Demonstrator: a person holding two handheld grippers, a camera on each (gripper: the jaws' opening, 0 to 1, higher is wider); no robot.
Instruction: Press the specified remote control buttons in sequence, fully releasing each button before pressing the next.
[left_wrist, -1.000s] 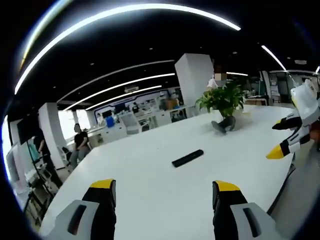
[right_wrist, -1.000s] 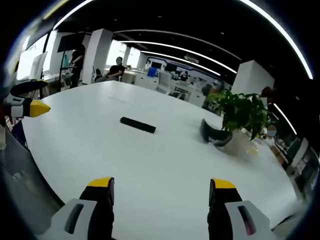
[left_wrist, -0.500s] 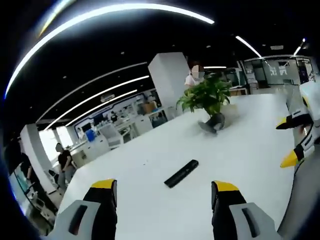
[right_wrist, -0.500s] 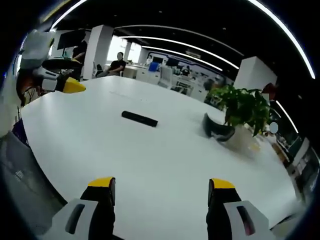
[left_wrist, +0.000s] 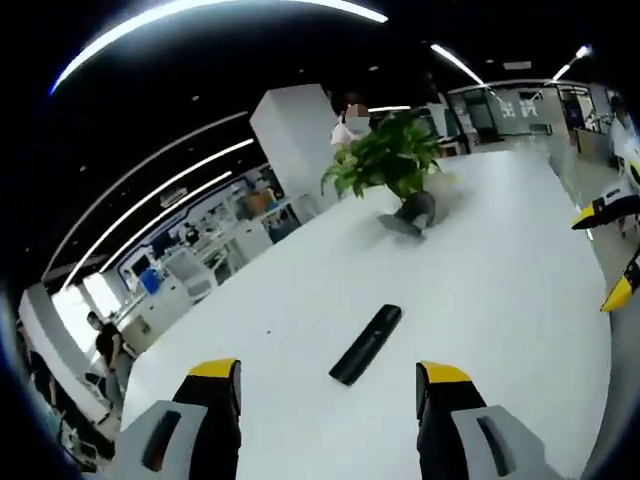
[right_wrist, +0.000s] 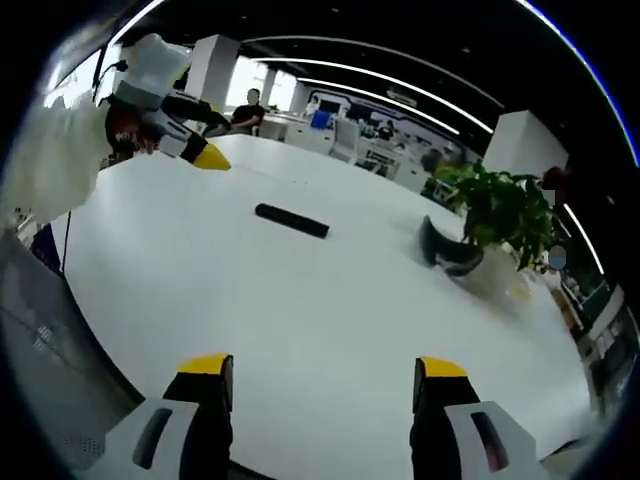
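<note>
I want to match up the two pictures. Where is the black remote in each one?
Left gripper view: the remote lies low in the middle, on the white table, just above the gap between the view's own fingers.
Right gripper view: the remote lies upper left of centre, far from the fingers.
Shared landmark: the potted plant stands beyond it.

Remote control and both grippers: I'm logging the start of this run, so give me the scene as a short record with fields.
surface: white table
remote: black remote control, flat on the table, untouched
left gripper: left gripper, open, above the table, remote just ahead
right gripper: right gripper, open, remote farther off
other items: potted plant beyond the remote
</note>
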